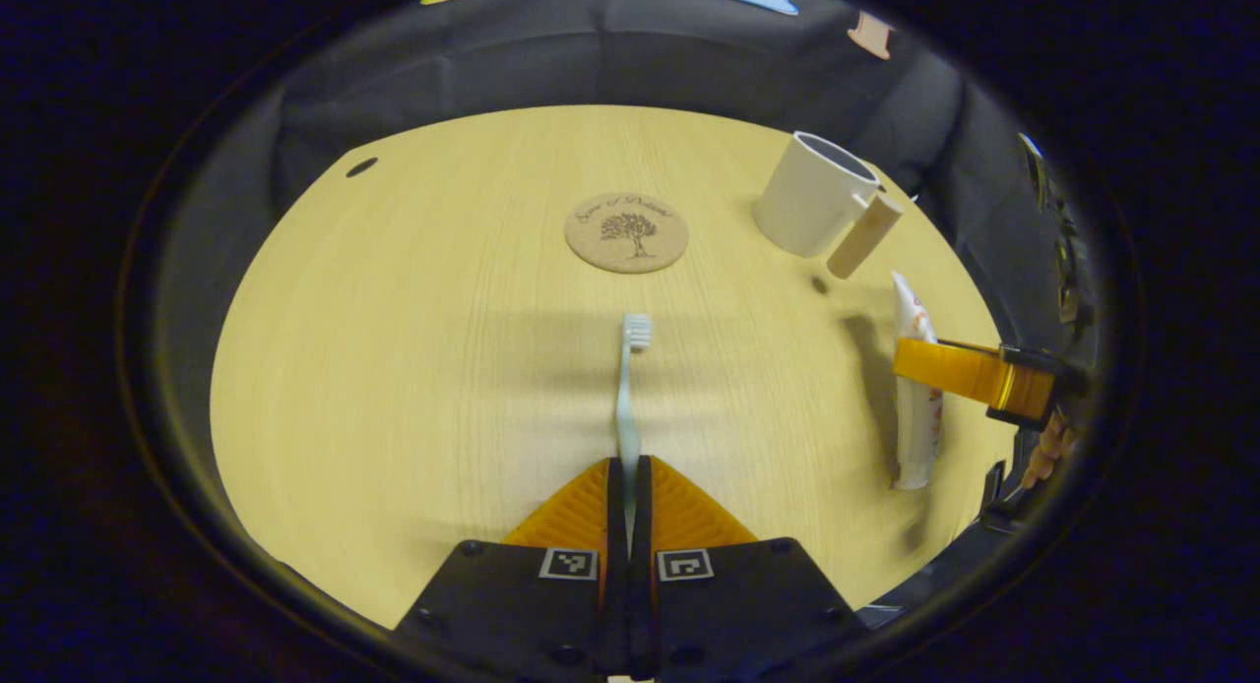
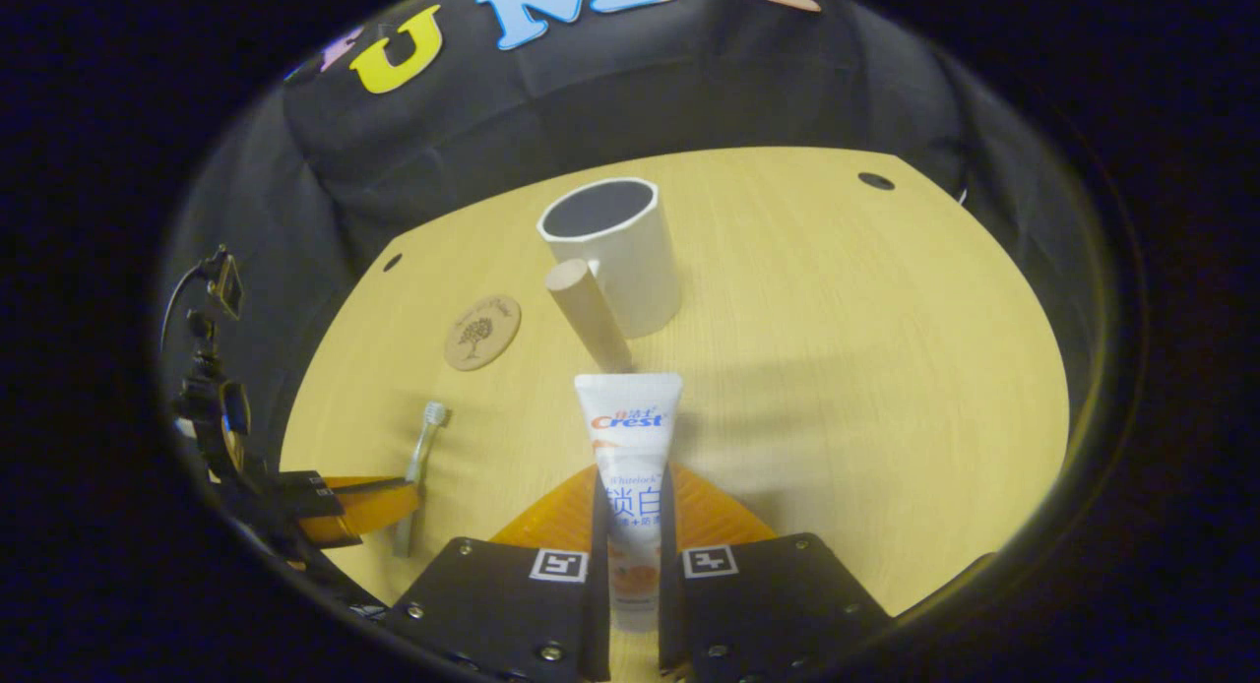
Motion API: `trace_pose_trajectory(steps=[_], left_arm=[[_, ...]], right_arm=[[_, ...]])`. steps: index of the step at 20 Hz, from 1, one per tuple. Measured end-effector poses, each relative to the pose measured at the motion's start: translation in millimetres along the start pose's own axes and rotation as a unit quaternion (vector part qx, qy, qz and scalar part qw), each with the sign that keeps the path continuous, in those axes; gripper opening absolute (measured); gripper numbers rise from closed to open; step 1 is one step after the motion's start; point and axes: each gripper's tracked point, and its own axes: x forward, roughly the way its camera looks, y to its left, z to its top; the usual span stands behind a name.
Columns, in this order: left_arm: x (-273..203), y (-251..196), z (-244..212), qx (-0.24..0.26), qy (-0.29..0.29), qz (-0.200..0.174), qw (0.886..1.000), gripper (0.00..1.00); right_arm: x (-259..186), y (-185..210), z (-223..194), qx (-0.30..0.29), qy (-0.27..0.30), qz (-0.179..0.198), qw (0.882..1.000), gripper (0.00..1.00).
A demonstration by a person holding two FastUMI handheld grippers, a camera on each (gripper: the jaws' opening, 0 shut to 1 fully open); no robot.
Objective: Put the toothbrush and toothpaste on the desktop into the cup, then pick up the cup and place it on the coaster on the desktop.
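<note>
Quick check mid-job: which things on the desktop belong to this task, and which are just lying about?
Part of the job:
- toothbrush, between the left gripper fingers
- toothpaste, between the right gripper fingers
- cup, upright with a wooden handle
- coaster, bare

Just lying about:
- nothing loose; only the desktop and its small dark holes

Dim, warm overhead light on the desktop (image 1: 413,368), soft shadows, heavy fisheye bending, blurred edges.
</note>
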Motion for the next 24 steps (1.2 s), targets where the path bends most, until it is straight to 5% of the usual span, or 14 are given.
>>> trace_pose_trajectory(steps=[16, 24], left_arm=[[-30, -11, 84, -0.007, -0.219, -0.047, 0.975, 0.08], [-60, -26, 142, 0.012, -0.311, -0.056, 0.949, 0.08]], right_arm=[[-65, 43, 83, -0.02, -0.22, 0.029, 0.975, 0.21], [-77, 59, 138, -0.021, -0.304, 0.038, 0.952, 0.2]])
